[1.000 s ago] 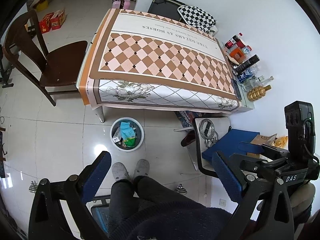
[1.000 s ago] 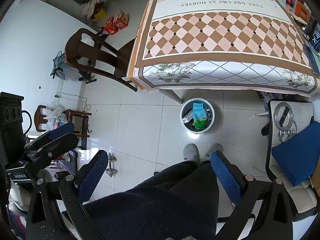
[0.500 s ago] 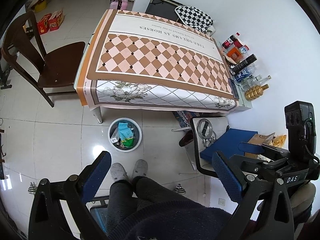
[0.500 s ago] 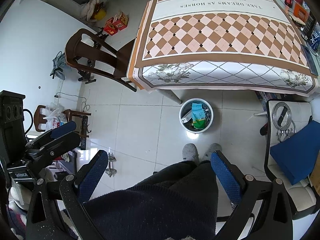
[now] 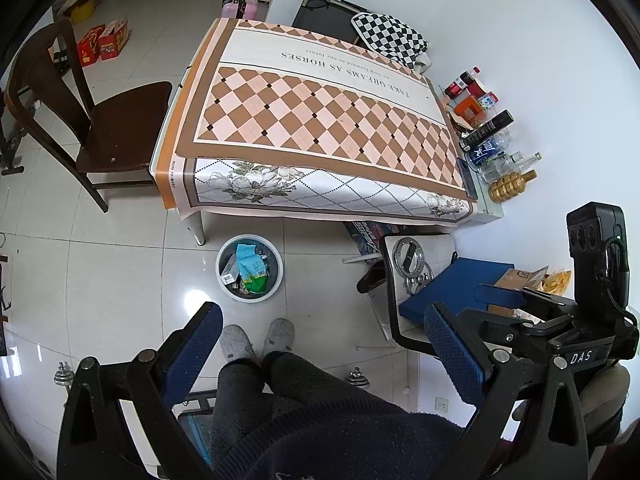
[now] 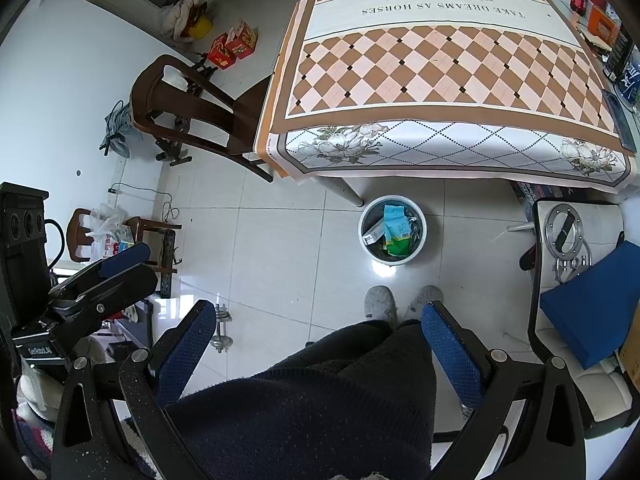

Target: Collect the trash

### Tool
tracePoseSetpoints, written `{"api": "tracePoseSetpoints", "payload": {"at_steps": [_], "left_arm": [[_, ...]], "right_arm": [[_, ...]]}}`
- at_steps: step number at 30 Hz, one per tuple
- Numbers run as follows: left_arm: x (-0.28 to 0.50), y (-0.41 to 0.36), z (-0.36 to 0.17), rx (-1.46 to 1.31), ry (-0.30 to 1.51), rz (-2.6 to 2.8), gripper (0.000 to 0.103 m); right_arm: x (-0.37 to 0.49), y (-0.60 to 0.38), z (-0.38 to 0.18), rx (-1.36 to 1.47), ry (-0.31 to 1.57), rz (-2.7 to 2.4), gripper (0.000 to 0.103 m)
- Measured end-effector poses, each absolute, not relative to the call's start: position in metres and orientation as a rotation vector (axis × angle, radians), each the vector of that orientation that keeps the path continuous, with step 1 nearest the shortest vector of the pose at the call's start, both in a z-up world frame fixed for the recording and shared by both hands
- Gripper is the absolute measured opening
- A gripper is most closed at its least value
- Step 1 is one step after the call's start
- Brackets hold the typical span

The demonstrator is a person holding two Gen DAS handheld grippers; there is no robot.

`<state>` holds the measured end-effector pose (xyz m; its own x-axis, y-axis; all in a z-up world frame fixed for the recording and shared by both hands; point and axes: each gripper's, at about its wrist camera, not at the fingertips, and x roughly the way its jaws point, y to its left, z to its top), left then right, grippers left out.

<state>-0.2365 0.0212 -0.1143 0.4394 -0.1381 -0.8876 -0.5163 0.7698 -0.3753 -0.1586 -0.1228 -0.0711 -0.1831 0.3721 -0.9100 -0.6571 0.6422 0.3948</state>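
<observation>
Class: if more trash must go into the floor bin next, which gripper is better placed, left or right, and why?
Hard to call: both are open, empty and raised. Slight edge to the left gripper; the bin sits nearer its centre line than that of the right gripper.

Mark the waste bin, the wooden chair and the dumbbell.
waste bin (image 5: 280, 270): left wrist view, right rim.
wooden chair (image 5: 120, 128): left wrist view, seat.
dumbbell (image 6: 222, 328): right wrist view, handle.

White tiled floor (image 5: 120, 248), cloth-covered table (image 5: 320, 120), dark wooden chair (image 5: 100, 128).
</observation>
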Motion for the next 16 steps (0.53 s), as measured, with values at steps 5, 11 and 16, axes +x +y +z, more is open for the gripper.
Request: {"api": "tracePoseSetpoints", "payload": {"at_steps": [5,11,16], "left_arm": [[-0.2369,0.0209,-0.1141,-0.685,1.111,0.260,0.103],[-0.2371,0.0215,-0.1145,-0.687,1.113,0.256,0.103],[-0.2391,0.0216,-0.1154,-0.688,1.111,0.257,0.103]], "right_arm": [[-0.1590,-0.1222,-0.0713,-0.251,1.492,0.937,0.103],[-0.1596,-0.1214,-0.0714,-0.248,1.493,0.934,0.103],[-0.1600,-0.1214,-0.0710,-0.248,1.491,0.934,0.103]]}}
